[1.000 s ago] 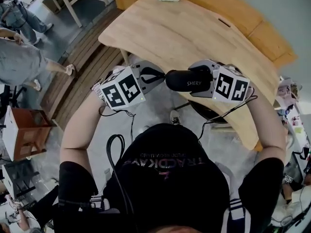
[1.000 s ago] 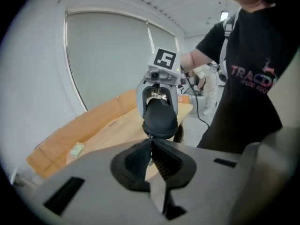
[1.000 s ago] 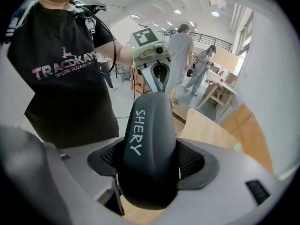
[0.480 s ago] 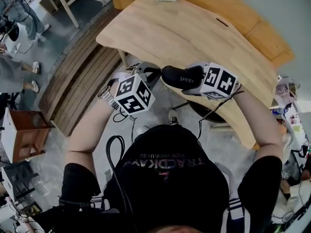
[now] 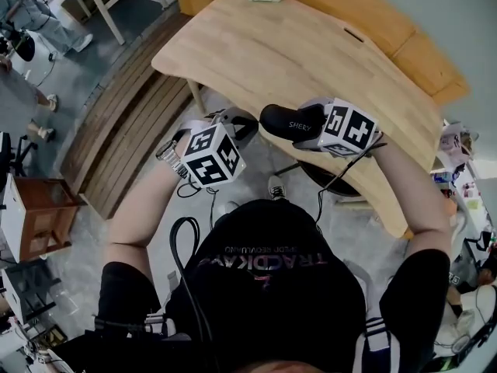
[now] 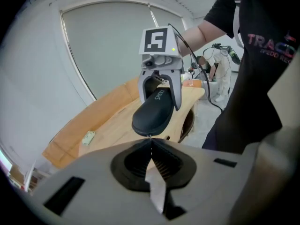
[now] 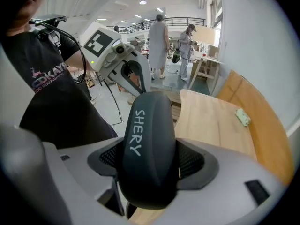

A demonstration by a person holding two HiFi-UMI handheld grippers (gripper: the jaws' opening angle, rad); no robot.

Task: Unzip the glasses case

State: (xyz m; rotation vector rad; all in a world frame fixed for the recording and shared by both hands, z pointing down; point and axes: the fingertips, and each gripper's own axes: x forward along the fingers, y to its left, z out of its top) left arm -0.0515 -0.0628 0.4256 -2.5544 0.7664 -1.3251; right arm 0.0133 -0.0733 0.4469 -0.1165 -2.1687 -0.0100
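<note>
Black glasses case (image 7: 149, 139) clamped in the right gripper (image 7: 150, 165), left gripper (image 6: 151, 142) nipped together at its tip.
Left jaws are pressed tight against each other, right at the case's near end, where a tiny zip tab seems to hang; it's too small to say whether the tab is truly caught. Right jaws squeeze the case across its middle, holding it in the air by the near edge of the wooden table (image 5: 295, 45). Over the last second both grippers have sunk toward the person's chest and the left one has swung its marker cube round. The seam still shows no gap, so I'd judge the zip barely begun. White lettering on the case reads SHERY. The black shirt (image 5: 264, 286) carries pinkish print starting TRAC, and the rest is unclear.
</note>
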